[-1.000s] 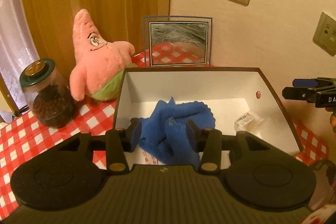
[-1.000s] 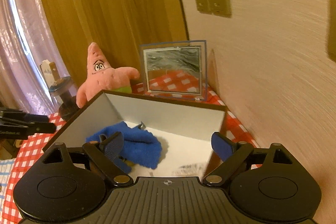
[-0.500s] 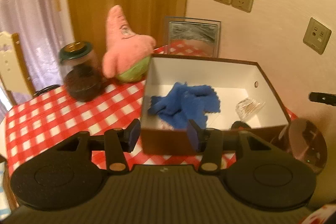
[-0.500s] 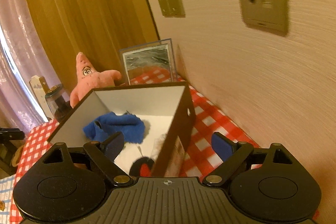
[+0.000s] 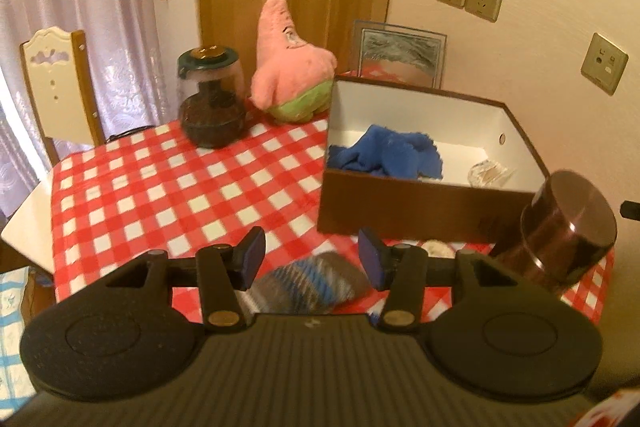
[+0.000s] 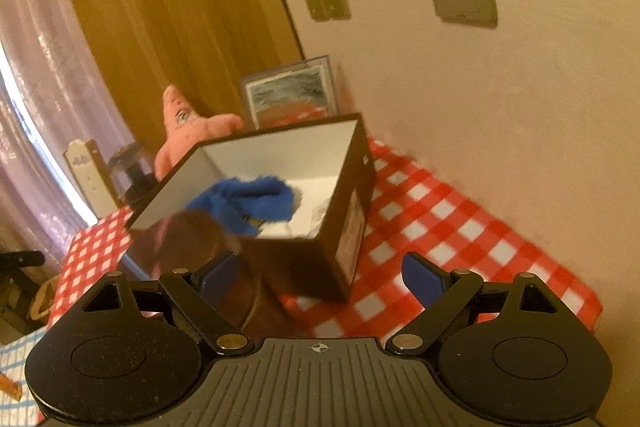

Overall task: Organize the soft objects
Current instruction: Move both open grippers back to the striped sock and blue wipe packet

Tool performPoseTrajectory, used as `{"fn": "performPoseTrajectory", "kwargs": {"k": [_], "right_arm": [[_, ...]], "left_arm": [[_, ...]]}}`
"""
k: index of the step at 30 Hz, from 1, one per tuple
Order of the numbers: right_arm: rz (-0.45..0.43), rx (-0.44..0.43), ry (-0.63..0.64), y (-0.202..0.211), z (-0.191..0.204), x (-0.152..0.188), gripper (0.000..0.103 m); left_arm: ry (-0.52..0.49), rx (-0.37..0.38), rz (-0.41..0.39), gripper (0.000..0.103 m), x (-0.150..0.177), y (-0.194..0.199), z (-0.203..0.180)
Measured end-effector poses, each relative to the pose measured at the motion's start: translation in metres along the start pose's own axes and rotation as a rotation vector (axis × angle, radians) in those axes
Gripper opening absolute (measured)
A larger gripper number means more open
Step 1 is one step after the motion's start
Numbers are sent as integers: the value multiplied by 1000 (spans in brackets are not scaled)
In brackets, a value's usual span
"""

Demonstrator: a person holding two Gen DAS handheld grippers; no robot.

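Note:
A brown box (image 5: 404, 205) with a white inside stands on the checkered table and holds a blue cloth (image 5: 390, 157). The box (image 6: 352, 195) and cloth (image 6: 252, 201) also show in the right wrist view. A pink star plush (image 5: 290, 63) leans behind the box at the left. A striped blue and grey soft item (image 5: 308, 287) lies on the table just below my open, empty left gripper (image 5: 311, 259). My right gripper (image 6: 316, 277) is open and empty, in front of the box's near corner.
A dark jar with a green lid (image 5: 211, 97) stands left of the plush. A framed picture (image 5: 400, 53) leans on the wall behind the box. A brown cylinder (image 5: 560, 231) sits at the box's right front corner. A chair (image 5: 56, 83) stands at the far left.
Both grippers have pulled back and away from the box. The blue cloth stays in the box. The striped item and the brown cylinder have come into view.

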State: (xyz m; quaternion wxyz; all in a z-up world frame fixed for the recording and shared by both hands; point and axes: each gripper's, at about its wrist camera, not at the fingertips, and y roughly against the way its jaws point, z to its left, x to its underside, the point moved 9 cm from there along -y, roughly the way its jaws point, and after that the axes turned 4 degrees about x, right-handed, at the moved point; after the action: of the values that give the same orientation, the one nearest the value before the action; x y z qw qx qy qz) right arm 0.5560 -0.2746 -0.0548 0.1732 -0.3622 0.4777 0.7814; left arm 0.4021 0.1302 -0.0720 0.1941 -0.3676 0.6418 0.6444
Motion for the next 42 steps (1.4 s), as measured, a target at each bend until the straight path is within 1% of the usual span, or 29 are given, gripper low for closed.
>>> {"fn": "performPoseTrajectory", "kwargs": {"k": [4,8,14,18,22,24,27,31,42], "right_arm": [[40,-37,31,11,27,25,90],[101,-74,63,13,59,55,90],[192,-138,134,1,115,96,88],[226,-188,171,-8,148,118,88],[246,-205,224,-21,172,134,88],[253,-216,247,-27,182,140,88],[261,-221,293,-34,194,148,88],[265,-224,322,-46,204,154,88],[282,-200,407,-88,214,164,88]], "left_arm": [[15,-10,24,49,22,11,13],[31,-27,54,49,43,18,28],[45,-42,76,49,67,29,44],[52,-44,93,49,80,31,49],[62,-41,109,50,94,33,52],[65,-45,119,51,102,33,53],[74,-43,135,56,112,31,55],[80,-39,149,58,121,27,53],[99,-36,183,58,137,2,50]]}}
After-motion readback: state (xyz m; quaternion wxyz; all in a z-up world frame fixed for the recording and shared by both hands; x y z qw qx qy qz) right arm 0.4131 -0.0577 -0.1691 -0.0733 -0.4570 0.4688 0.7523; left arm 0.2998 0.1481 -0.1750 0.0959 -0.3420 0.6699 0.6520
